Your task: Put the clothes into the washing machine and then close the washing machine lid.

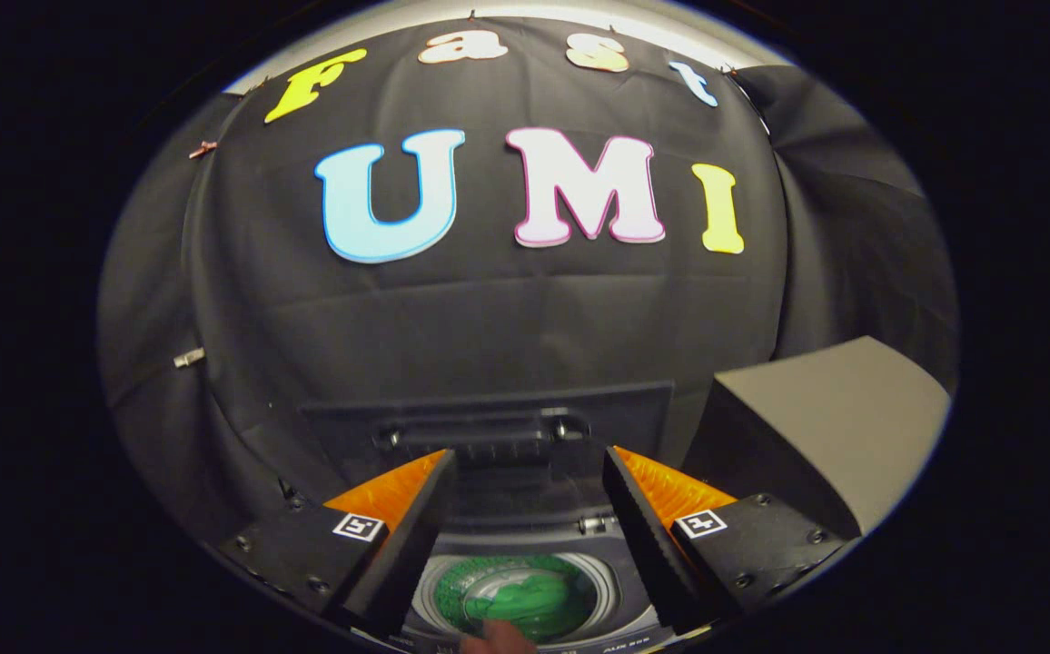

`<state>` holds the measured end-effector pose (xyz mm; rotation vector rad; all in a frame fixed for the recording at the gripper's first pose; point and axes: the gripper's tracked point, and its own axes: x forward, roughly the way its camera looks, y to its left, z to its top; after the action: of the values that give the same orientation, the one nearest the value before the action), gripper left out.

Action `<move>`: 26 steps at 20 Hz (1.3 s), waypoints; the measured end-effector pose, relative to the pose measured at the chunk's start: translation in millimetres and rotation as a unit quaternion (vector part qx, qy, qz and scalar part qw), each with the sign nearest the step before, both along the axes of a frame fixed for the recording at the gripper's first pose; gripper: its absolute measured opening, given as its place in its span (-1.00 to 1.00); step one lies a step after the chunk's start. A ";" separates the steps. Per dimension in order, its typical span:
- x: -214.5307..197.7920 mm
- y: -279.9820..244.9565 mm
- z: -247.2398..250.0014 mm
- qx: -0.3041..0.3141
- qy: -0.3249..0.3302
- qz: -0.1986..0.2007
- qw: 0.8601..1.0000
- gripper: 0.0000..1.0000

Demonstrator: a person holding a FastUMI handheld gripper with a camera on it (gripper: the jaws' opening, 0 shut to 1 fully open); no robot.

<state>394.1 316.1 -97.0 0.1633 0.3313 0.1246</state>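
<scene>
Gripper [529, 472] fingers spread apart, clamping nothing. Between them, below: small grey toy washing machine [525, 595], lid [489, 427] raised upright behind. Green cloth [534, 599] lies inside drum. Grey box [834, 427] at right.

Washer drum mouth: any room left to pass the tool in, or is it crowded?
The tool is open and holds nothing. Between its fingers the drum lies open below, its raised lid standing behind. A green garment fills the drum's middle, and a fingertip sits at the near rim. Bare room: the pale ring around the garment.
</scene>
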 end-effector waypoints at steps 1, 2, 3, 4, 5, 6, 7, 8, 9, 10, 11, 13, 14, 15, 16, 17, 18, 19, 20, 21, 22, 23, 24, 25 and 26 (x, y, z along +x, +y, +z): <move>5.0 2.1 9.1 0.004 -0.006 0.002 1.000 1.00; 13.0 4.6 16.9 0.004 -0.011 0.006 1.000 1.00; 23.2 7.3 22.2 0.000 -0.014 0.009 1.000 1.00; 34.7 9.9 23.7 -0.009 -0.016 0.011 1.000 1.00; 44.4 13.3 25.1 -0.020 -0.017 0.013 1.000 1.00; 54.9 15.6 23.1 -0.031 -0.013 0.015 0.999 1.00; 62.0 18.5 18.6 -0.042 -0.005 0.020 0.999 1.00; 71.6 21.6 14.0 -0.051 0.000 0.024 0.998 1.00; 80.7 24.4 9.2 -0.054 0.007 0.029 0.998 1.00; 88.6 28.9 0.6 -0.055 0.019 0.032 0.998 1.00; 95.0 34.9 -8.2 -0.054 0.029 0.042 0.997 1.00; 103.1 41.4 -23.7 -0.055 0.045 0.055 0.996 1.00; 106.5 44.5 -29.6 -0.057 0.054 0.056 0.995 1.00; 106.1 45.5 -36.3 -0.063 0.063 0.055 0.994 1.00; 104.9 46.3 -38.2 -0.058 0.064 0.055 0.995 1.00; 103.9 46.0 -38.2 -0.046 0.063 0.052 0.996 1.00; 102.4 45.6 -39.1 -0.031 0.060 0.049 0.996 1.00; 99.6 47.2 -36.3 -0.029 0.057 0.051 0.997 1.00; 96.0 45.7 -37.0 -0.036 0.052 0.057 0.996 1.00; 90.3 43.7 -35.6 -0.036 0.047 0.057 0.997 1.00; 84.9 43.0 -36.2 -0.033 0.043 0.057 0.997 1.00; 80.1 42.6 -34.9 -0.031 0.039 0.058 0.997 1.00; 75.4 41.7 -34.7 -0.032 0.035 0.062 0.997 1.00; 69.0 40.4 -33.9 -0.032 0.032 0.064 0.997 1.00; 62.1 39.5 -33.1 -0.032 0.028 0.066 0.997 1.00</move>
<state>456.2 355.6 -130.1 0.0824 0.4010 0.2393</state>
